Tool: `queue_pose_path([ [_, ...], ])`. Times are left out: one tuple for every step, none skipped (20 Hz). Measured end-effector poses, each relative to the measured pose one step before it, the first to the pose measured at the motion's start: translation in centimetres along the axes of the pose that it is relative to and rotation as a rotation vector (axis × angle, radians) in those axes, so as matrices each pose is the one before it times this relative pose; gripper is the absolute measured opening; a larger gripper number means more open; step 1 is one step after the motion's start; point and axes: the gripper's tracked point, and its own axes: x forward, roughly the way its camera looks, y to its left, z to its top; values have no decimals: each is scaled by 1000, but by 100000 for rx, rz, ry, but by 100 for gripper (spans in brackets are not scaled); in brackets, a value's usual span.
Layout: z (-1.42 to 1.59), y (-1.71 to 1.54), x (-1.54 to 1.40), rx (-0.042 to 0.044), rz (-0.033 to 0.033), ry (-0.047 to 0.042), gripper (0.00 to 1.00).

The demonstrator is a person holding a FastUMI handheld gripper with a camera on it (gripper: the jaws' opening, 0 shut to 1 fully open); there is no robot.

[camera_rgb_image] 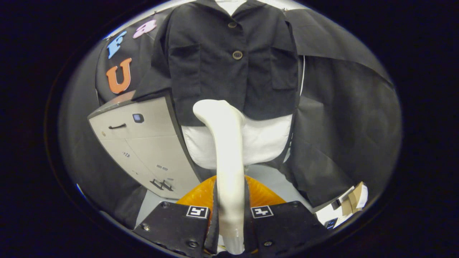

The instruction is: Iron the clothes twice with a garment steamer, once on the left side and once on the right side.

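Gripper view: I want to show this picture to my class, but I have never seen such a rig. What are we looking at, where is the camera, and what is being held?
The camera rides on a hand-held gripper that a person carries, and looks forward along its two jaws, the dark plates with square markers. The jaws are closed on the white handle of a garment steamer, which rises ahead of them; its head sits at the hem of a dark buttoned jacket. The jacket hangs on a white mannequin form. The orange part behind the handle looks like the steamer's base, though I cannot be sure. Beside the jacket stands a grey cabinet. Black cloth forms the booth's wall.
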Motion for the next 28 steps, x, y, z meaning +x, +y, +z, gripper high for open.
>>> queue_pose_path([
  [1580,-361,-1054,1042,675,-3433,30],
  [1806,-473,-1026,689,175,-3271,30],
  [2089,-793,-930,970,3,-3899,30],
  [2518,-790,-735,981,-55,-4154,30],
  [2610,-802,-504,1194,-252,-4885,30],
  [2591,-720,-100,1071,-679,-4808,30],
  [2495,-647,85,1109,-409,-4481,30],
  [2426,-395,206,630,198,-4101,30],
  [2423,-318,318,702,585,-3913,30],
  [2264,-383,557,708,784,-4045,30],
  [2281,-229,645,1014,883,-4008,30],
  [1986,-169,682,-44,1143,-3640,30],
  [1984,-169,865,607,957,-3416,30],
  [1921,-161,954,487,1418,-2970,30],
  [1581,30,932,1839,2427,-1875,30],
  [1284,284,840,2354,2431,-1183,30],
  [1281,8,910,295,1533,-2025,30],
  [777,-205,953,-1570,644,-2066,30],
  [962,-189,749,-1582,1027,-2679,30],
  [1091,101,671,-1162,1205,-2557,30],
  [889,145,547,-669,1196,-2960,30],
  [788,59,582,-365,618,-2943,30],
  [575,-109,568,-390,-276,-2415,30],
  [264,-337,480,-253,-390,-2113,30],
  [406,-73,309,717,57,-1868,30],
  [297,235,191,977,91,-1776,30],
  [313,-43,233,317,-377,-1334,30],
  [155,-184,429,-737,-225,-1051,30],
])
